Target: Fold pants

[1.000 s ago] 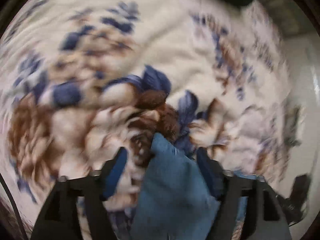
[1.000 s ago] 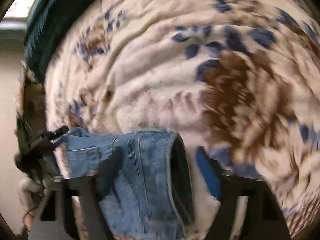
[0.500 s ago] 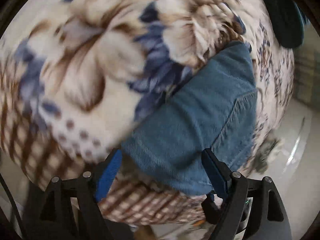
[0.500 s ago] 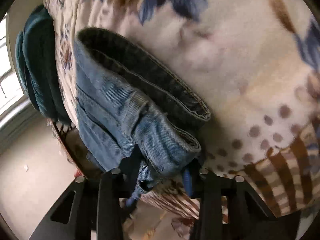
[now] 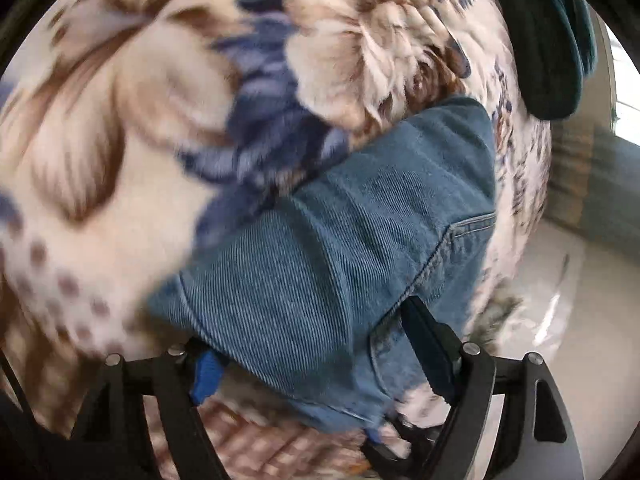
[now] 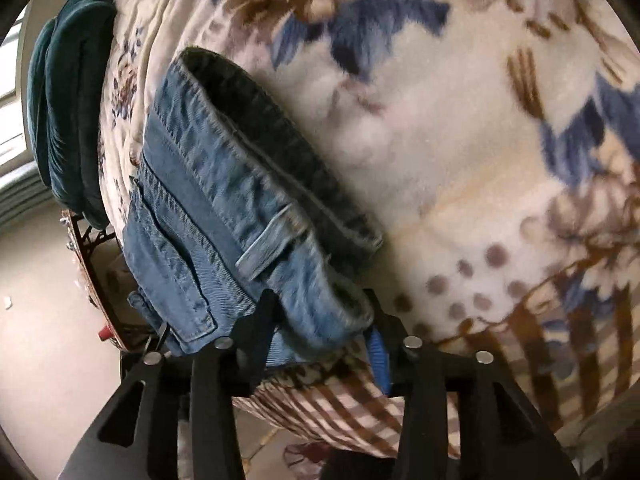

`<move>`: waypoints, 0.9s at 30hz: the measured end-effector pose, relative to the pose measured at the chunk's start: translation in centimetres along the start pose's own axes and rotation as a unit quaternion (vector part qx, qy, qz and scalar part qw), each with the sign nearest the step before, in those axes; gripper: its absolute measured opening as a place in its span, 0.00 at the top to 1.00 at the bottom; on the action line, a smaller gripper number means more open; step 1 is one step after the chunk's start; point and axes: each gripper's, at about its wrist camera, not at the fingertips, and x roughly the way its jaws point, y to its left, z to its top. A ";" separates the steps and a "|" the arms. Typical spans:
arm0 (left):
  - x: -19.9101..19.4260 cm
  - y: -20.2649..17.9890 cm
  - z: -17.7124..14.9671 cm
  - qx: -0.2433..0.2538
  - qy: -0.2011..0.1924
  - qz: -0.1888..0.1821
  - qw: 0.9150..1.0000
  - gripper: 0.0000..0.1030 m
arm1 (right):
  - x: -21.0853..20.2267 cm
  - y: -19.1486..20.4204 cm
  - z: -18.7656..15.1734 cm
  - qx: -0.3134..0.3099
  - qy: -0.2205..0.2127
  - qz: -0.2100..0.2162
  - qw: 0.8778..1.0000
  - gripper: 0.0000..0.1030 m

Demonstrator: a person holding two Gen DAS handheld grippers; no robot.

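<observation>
Bed is covered by a cream fleece blanket [image 6: 460, 152] with blue and brown floral print. Folded blue denim pants [image 6: 224, 216] are laid on it near the edge. A dark teal cloth [image 6: 68, 120] is bunched farther along.

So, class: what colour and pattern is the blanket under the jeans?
The blanket is cream with blue and brown flowers, checked at its edge; the right wrist view shows it best.

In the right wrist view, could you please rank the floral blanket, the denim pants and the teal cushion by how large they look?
1. floral blanket
2. denim pants, though they are nearest the camera
3. teal cushion
</observation>
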 end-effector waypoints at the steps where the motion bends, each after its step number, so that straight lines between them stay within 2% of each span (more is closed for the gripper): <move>1: 0.2 0.0 0.2 0.004 0.000 0.003 1.000 0.24 | 0.3 -0.1 -0.2 -0.005 0.000 -0.013 1.000 0.49; 4: 0.2 -0.1 0.3 0.023 0.025 -0.001 0.999 0.24 | 0.1 -0.4 0.5 -0.005 0.009 -0.014 1.000 0.48; 7: -1.7 -0.1 -1.1 0.070 0.056 0.025 0.996 0.24 | -0.7 -0.9 0.8 -0.006 0.013 0.006 1.000 0.29; 8: -2.2 -0.1 -1.5 0.089 0.060 0.034 0.994 0.23 | -1.2 -1.4 0.8 -0.001 0.011 0.025 1.000 0.23; 10: -3.6 -0.3 -2.3 0.132 0.051 0.048 0.989 0.21 | -1.9 -2.8 0.3 0.016 0.012 0.074 0.997 0.19; 11: -4.1 -0.3 -2.4 0.140 0.039 0.042 0.988 0.16 | -2.0 -3.5 -0.1 0.022 0.013 0.086 0.996 0.16; 12: -4.6 0.2 -2.3 0.142 0.022 0.020 0.989 0.12 | -1.9 -3.9 -0.5 0.030 0.013 0.098 0.995 0.16; 14: -4.1 1.6 -1.8 0.119 0.016 -0.006 0.993 0.12 | -0.7 -4.8 -1.6 0.044 0.020 0.143 0.988 0.15; 16: -2.2 3.6 -1.2 0.064 0.036 -0.047 0.996 0.12 | 1.3 -4.5 -2.4 0.047 0.034 0.174 0.983 0.12; 19: 1.0 5.3 -1.1 -0.002 0.035 -0.101 0.994 0.12 | 6.1 -4.6 -3.6 0.080 0.067 0.244 0.964 0.11; 21: 1.9 5.9 -1.3 -0.013 0.030 -0.111 0.993 0.12 | 8.3 -4.4 -3.7 0.082 0.067 0.260 0.960 0.09; 24: 2.3 5.8 -1.6 -0.005 0.019 -0.114 0.993 0.12 | 9.9 -4.1 -3.2 0.084 0.031 0.270 0.959 0.03; 27: 2.1 5.7 -1.6 0.010 0.031 -0.116 0.993 0.12 | 10.3 -4.2 -2.6 0.121 0.002 0.297 0.947 0.02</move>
